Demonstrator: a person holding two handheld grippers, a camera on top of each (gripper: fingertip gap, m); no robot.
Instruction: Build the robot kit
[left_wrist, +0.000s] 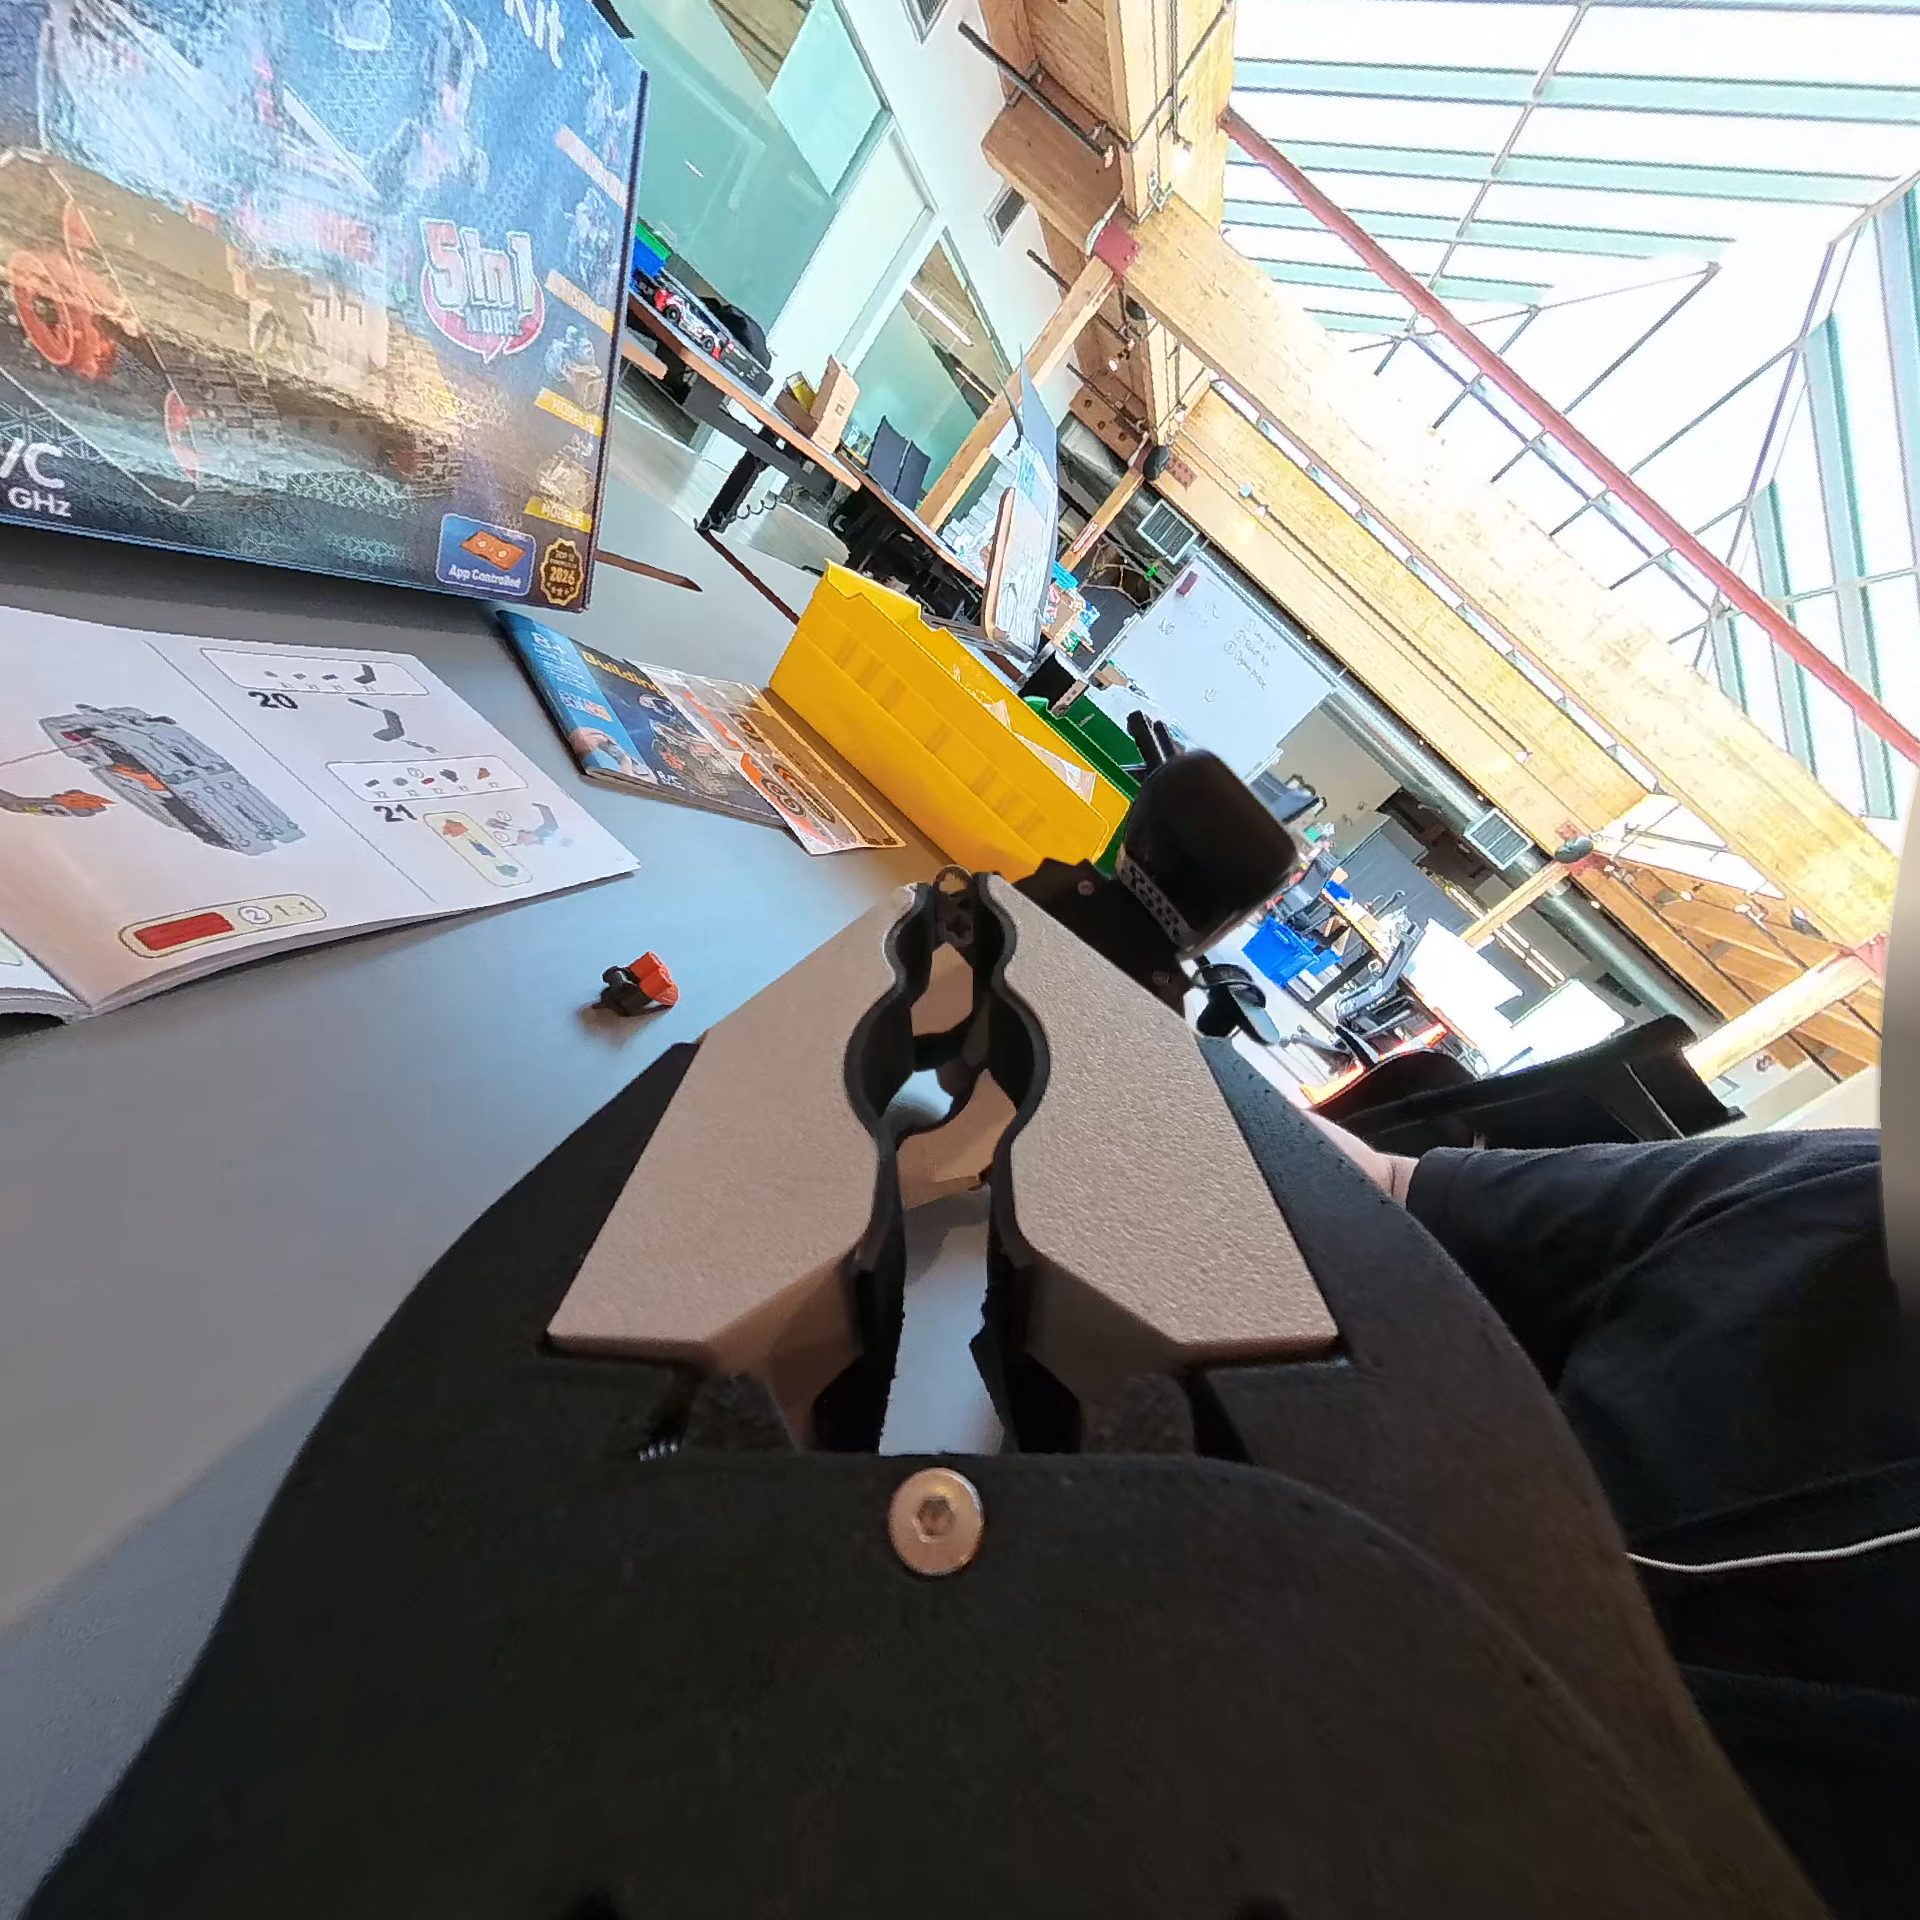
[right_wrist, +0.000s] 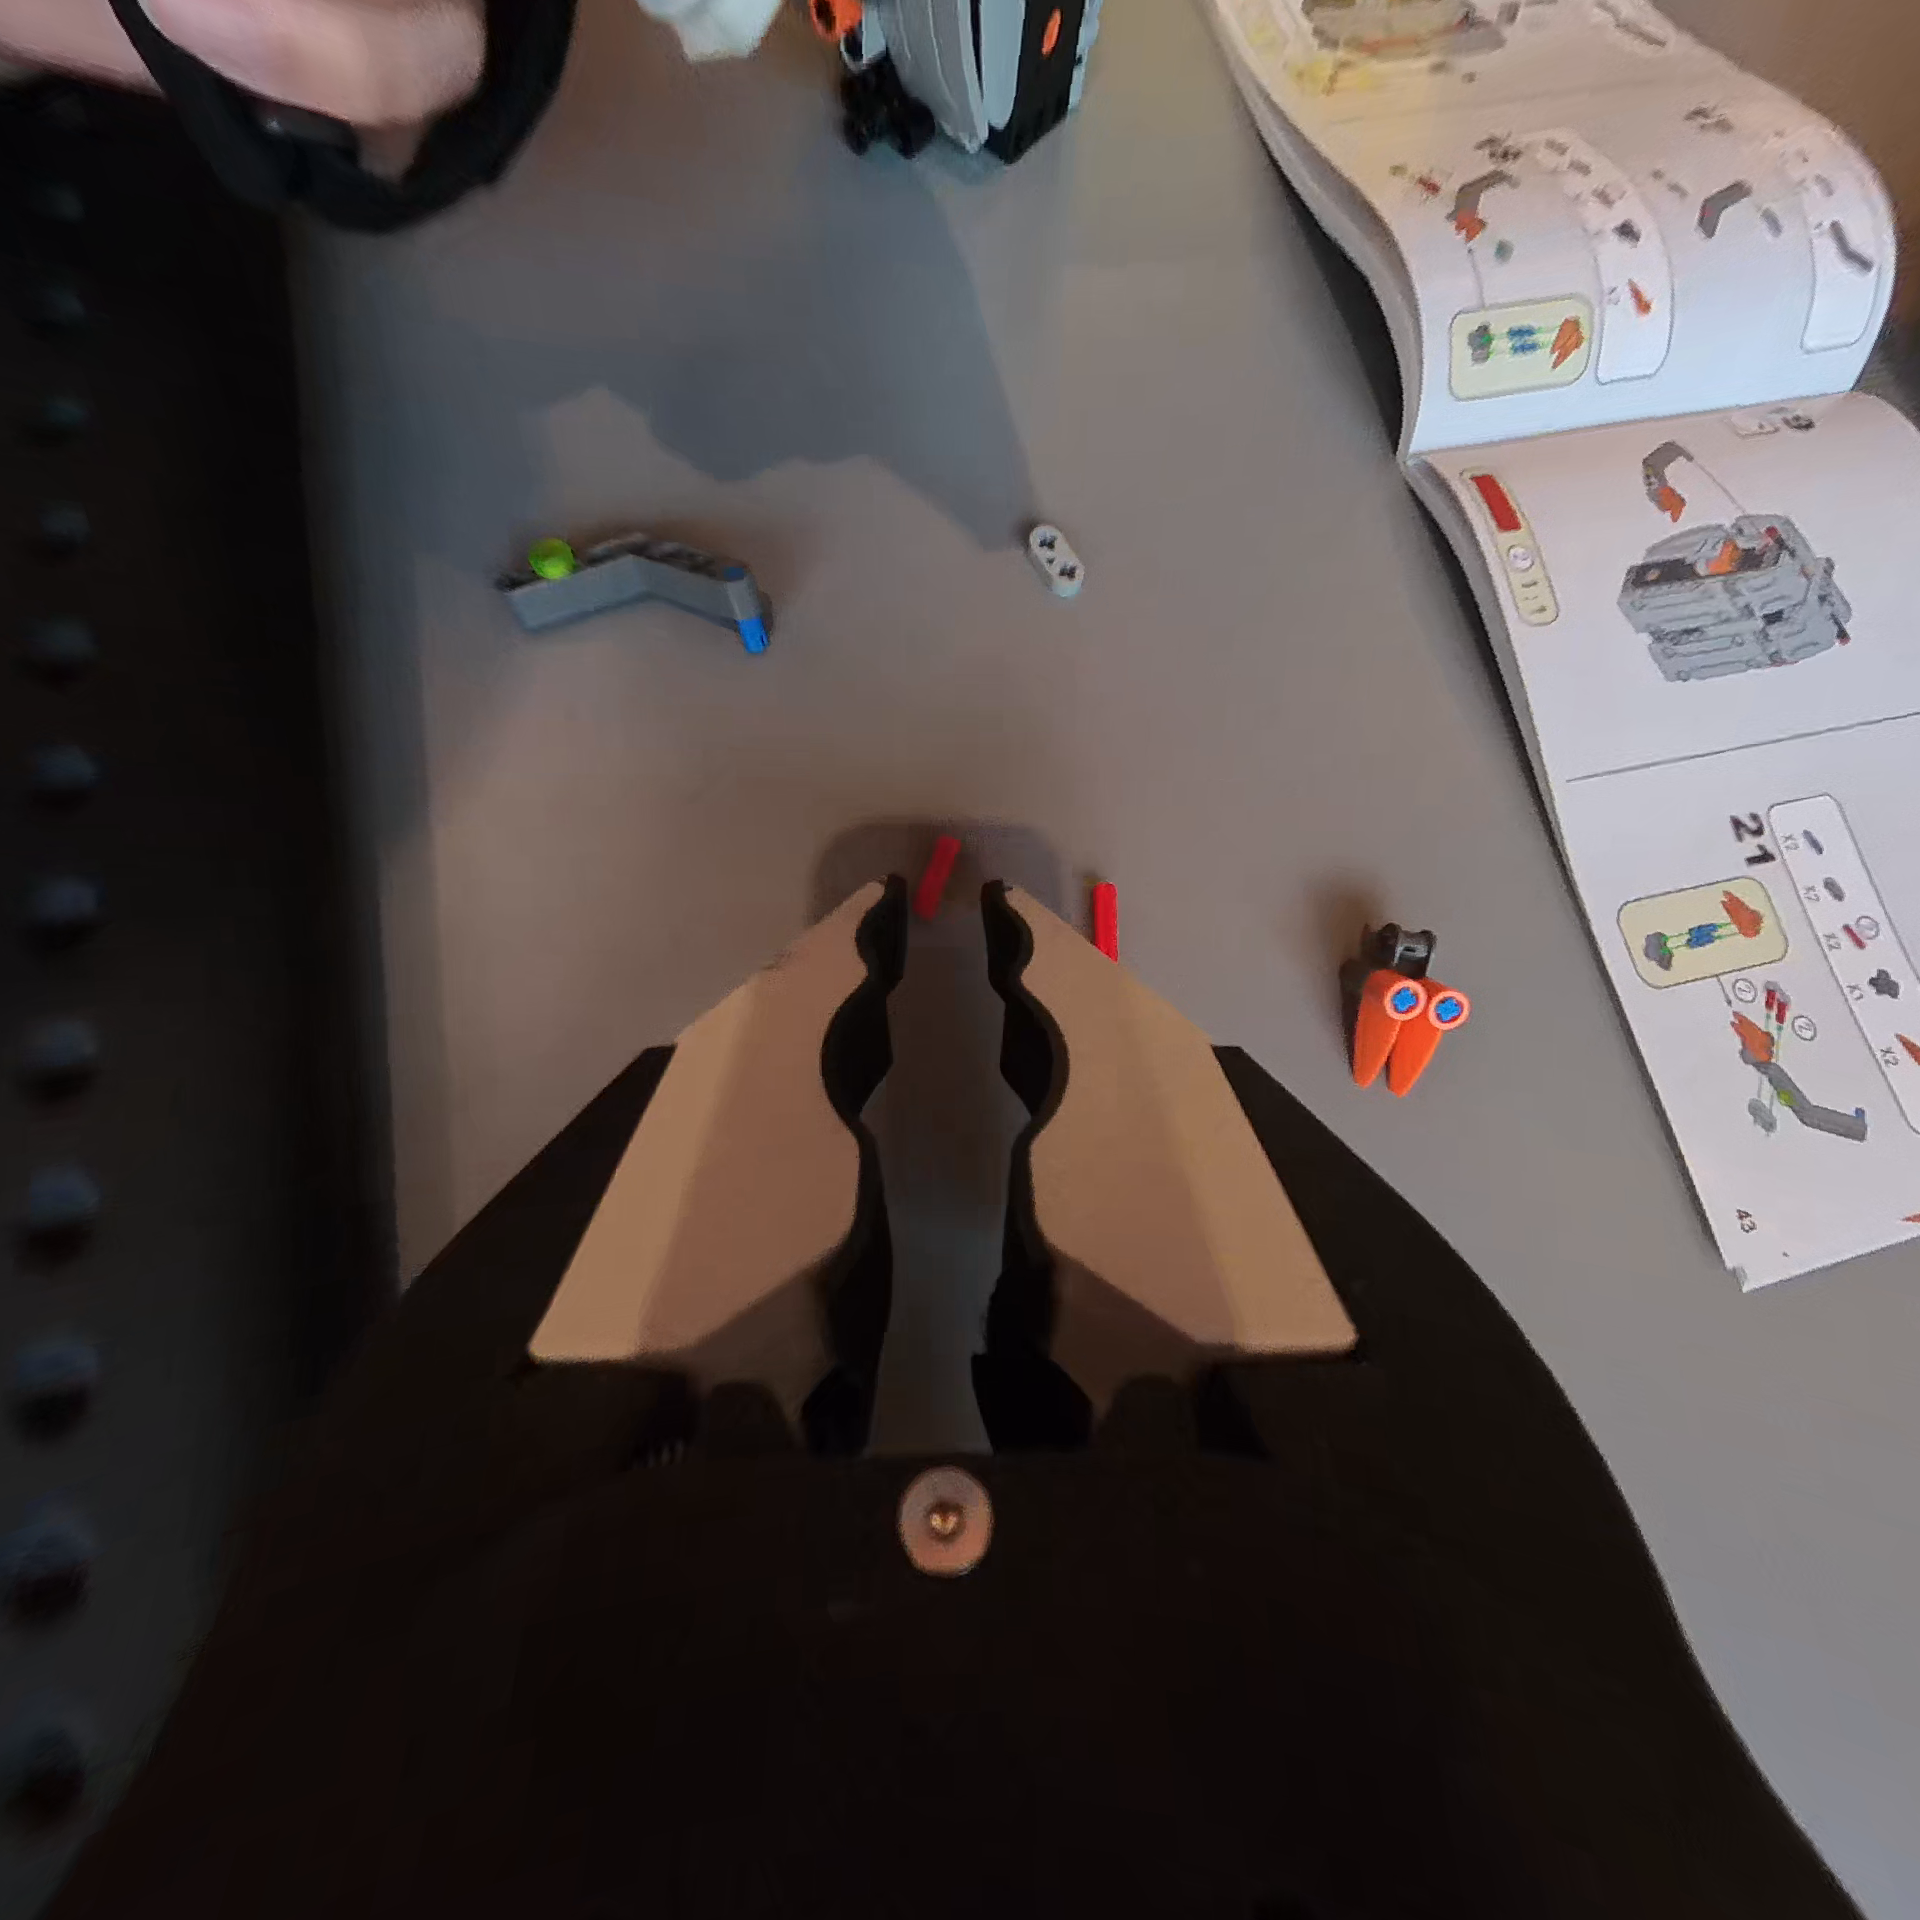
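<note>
1. I see a grey table (right_wrist: 1143, 675) in a timber-beamed, skylit hall, with an open instruction booklet (right_wrist: 1714, 727) beside the loose parts, seemingly for reference.
2. My right gripper (right_wrist: 940, 888) hangs over a red pin (right_wrist: 938, 878), jaws slightly parted, gripping nothing.
3. My left gripper (left_wrist: 961, 883) is pinched on a tiny dark part (left_wrist: 954, 885), raised off the table.

— What kind of room is it?
— Large and open, with heavy timber beams (left_wrist: 1434, 540) and a red pipe (left_wrist: 1558, 436) running under a bright skylight (left_wrist: 1558, 156).
— Furniture?
— A grey counter (left_wrist: 208, 1195) in front; long desks (left_wrist: 810, 436) farther off, a whiteboard (left_wrist: 1216, 665) and frosted glass partitions (left_wrist: 790, 135) behind.
</note>
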